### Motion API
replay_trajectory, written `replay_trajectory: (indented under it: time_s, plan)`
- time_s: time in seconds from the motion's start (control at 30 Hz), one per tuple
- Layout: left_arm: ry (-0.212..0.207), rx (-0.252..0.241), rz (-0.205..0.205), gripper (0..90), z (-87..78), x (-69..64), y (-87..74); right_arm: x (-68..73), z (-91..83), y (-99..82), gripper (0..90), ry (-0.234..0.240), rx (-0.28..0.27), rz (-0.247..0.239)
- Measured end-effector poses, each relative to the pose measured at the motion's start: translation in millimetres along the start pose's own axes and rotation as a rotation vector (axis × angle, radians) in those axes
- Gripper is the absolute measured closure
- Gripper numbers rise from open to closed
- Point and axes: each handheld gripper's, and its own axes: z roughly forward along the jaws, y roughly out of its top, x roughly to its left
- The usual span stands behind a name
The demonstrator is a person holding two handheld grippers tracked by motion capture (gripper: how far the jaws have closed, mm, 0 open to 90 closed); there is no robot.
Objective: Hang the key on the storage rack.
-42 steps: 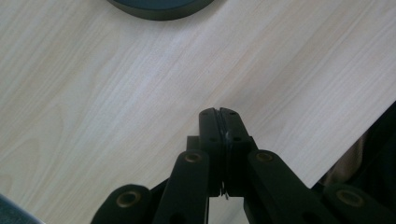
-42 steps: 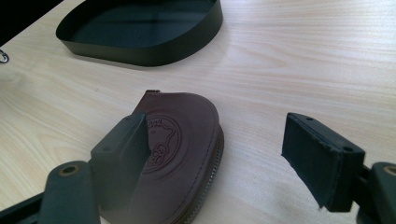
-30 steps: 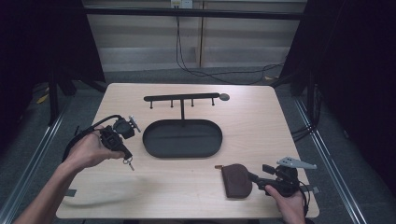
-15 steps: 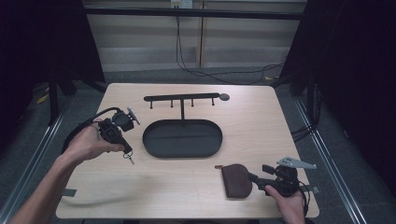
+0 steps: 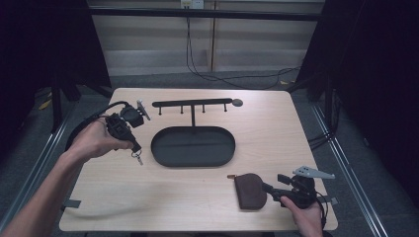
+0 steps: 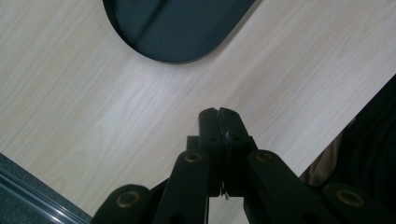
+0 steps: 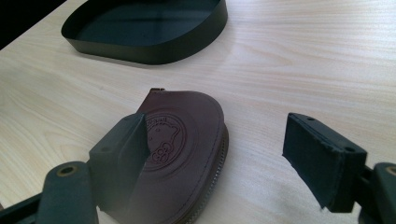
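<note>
Left gripper [image 5: 133,146] — jaws fully closed on a small key on a ring [image 5: 137,157], which hangs just below the tips, above the table [image 5: 296,143] at roughly 9 o'clock from the tray. In the left gripper view the pads [image 6: 219,123] meet flush with only a sliver of metal at the seam, so how deep the bite is cannot be read with certainty. The key looks light, rigid and smooth; held by a thin edge it is likely to swing or twist out, and the ring is the sounder place to grip.

Right gripper [image 5: 269,188] — jaws wide, nothing between the pads. It rests low at the table's 5 o'clock corner, tips just beside the brown leather coin pouch [image 5: 249,191]. The right gripper view shows the pouch [image 7: 182,149] lying flat, embossed with a round emblem, a zip running along its curved edge; the left-hand jaw stands over the flap, the other is well clear. The pouch appears soft, light and pliable — it will fold under pressure, so the stiffer zipped rim is the better hold.

Containers: the black oval tray [image 5: 192,146] at table centre holds nothing; its floor is bare in all three views. Behind it, at 12 o'clock, the black hook rack [image 5: 192,104] rises on a post from the tray's far rim, all pegs unoccupied. Whether the pouch holds anything cannot be told; it lies closed
</note>
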Motion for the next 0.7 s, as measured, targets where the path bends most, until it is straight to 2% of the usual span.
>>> replay_trajectory:
  time_s: [0.13, 0.37, 0.5, 0.7]
  plan:
    - [0.024, 0.01, 0.001, 89.4, -2.7, -0.4, 5.4, -0.1, 0.0, 0.1, 22.1, 0.001, 0.002, 0.002]
    - [0.029, -0.01, -0.006, 89.4, -13.9, 2.1, 15.9, -0.1, -0.1, 0.0, 22.0, 0.002, 0.002, 0.004]
    - [0.047, 0.006, -0.011, 89.4, -16.1, 2.5, 20.4, -0.2, 0.1, 0.0, 21.9, 0.002, 0.003, 0.004]
    - [0.037, -0.003, -0.005, 89.4, -21.3, 5.1, 30.5, -0.2, -0.2, 0.0, 22.0, 0.006, 0.003, 0.007]
